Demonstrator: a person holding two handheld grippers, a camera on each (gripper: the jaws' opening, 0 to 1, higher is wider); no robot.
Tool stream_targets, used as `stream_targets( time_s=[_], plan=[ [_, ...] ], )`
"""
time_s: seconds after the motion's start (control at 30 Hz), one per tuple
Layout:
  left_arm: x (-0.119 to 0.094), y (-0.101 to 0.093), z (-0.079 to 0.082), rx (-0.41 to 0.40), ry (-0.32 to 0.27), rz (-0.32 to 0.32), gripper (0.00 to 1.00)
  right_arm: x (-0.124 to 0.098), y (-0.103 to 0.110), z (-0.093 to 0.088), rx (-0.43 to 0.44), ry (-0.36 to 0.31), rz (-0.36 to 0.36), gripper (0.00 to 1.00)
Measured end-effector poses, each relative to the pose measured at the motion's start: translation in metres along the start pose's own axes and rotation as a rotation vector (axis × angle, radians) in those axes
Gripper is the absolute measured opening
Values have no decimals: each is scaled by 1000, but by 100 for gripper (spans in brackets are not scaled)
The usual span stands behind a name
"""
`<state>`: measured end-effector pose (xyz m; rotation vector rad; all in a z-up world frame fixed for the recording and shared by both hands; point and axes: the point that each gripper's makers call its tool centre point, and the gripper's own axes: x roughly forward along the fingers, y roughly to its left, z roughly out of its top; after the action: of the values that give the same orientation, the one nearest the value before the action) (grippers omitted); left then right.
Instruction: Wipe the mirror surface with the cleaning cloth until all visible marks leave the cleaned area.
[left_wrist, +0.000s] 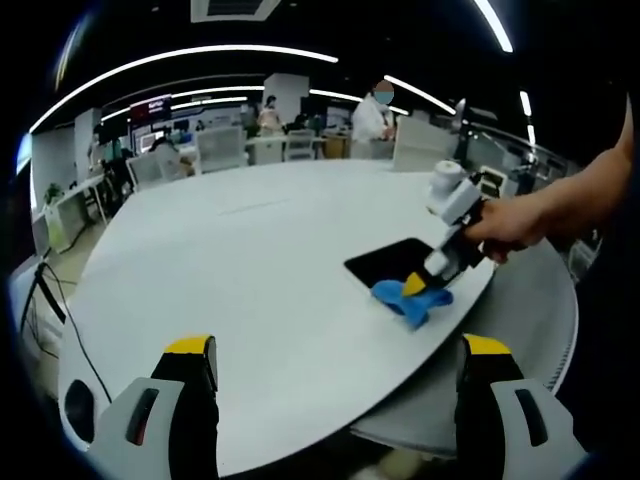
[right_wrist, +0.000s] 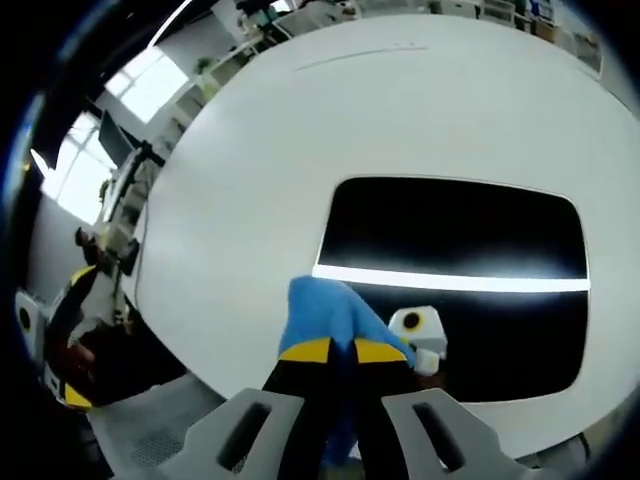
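A dark rectangular mirror lies flat on the white table, reflecting a bright ceiling strip. My right gripper is shut on a blue cleaning cloth, pressing it against the mirror's near left edge. In the left gripper view the mirror sits near the table's right edge, with the blue cloth on its front corner under the right gripper, held by a person's hand. My left gripper hangs open above the table's front edge, well apart from the mirror, its jaws empty.
The white table is round and broad, with its rim close beside the mirror. Desks, chairs and people stand in the office behind. A cable hangs off the table's left side.
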<state>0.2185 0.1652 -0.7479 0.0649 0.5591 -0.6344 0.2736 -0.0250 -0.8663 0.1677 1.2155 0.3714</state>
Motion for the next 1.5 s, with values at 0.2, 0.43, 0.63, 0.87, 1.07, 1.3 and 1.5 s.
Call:
stream_targets(
  time_s=[0.2,0.43,0.63,0.87,1.07,1.3,1.5],
  plan=[
    [3,1,1,-7,2,-6,100,2,-2,6,0,-5,0,2],
    [9,0,2,-7,7,-14,100,5,-6,15,-5,-6,-6,1],
    [12,0,2,-7,11,-20,100,5,-8,21,0,-8,-3,1],
    [15,3,3,-14,18,-22,100,12,-11,35,-2,-5,2,1],
    [16,8,3,-20,23,-15,100,15,-12,48,-12,0,1,1],
    [19,14,4,-21,29,-7,100,22,-15,62,-15,5,5,1],
    [24,17,3,-28,36,-5,100,28,-18,75,-9,10,8,1]
  ],
)
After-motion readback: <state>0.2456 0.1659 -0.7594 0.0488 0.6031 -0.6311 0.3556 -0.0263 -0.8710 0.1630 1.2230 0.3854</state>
